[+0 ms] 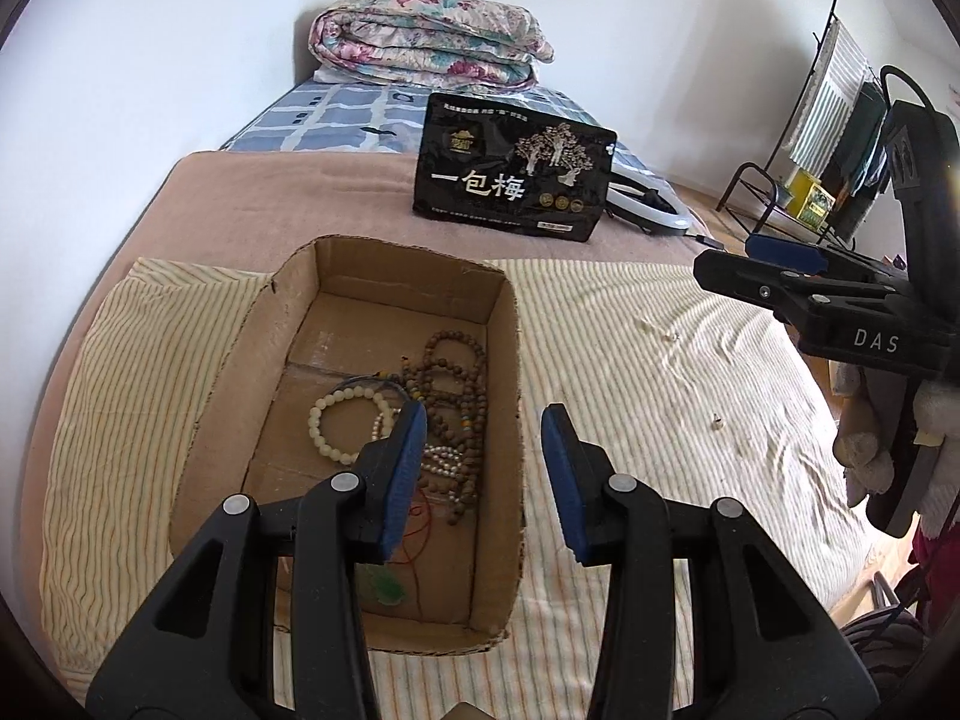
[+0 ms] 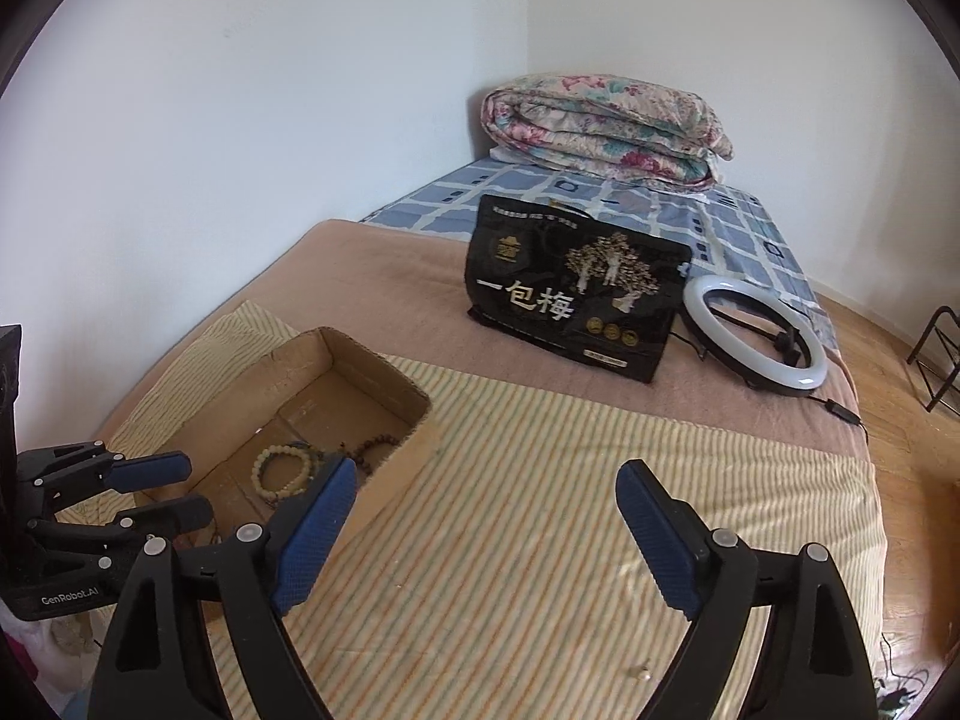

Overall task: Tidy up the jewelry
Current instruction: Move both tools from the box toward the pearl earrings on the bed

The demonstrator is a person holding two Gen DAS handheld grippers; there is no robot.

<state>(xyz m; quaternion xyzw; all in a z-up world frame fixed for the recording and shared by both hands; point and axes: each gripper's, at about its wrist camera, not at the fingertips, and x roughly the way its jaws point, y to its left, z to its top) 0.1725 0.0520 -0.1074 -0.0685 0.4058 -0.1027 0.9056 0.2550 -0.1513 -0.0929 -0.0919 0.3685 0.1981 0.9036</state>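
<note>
An open cardboard box (image 1: pixel 504 324) lies on the striped cloth (image 1: pixel 630 372) on the bed. In it lie a cream bead bracelet (image 1: pixel 345 423), brown wooden bead strings (image 1: pixel 459 372), a pearl strand (image 1: pixel 441 456) and a green pendant (image 1: pixel 384 588) on a red cord. Small earrings (image 1: pixel 715 419) lie loose on the cloth to the right. My left gripper (image 1: pixel 483 480) is open and empty above the box's right side. My right gripper (image 2: pixel 486 534) is open and empty above the cloth; a small piece (image 2: pixel 643 672) lies below it. The box shows in the right wrist view (image 2: pixel 414 450).
A black snack bag (image 1: pixel 516 180) stands behind the box. A ring light (image 2: pixel 756 330) lies beside it. A folded floral quilt (image 1: pixel 432 39) sits at the bed's far end. A metal rack (image 1: pixel 834 138) stands on the wooden floor to the right.
</note>
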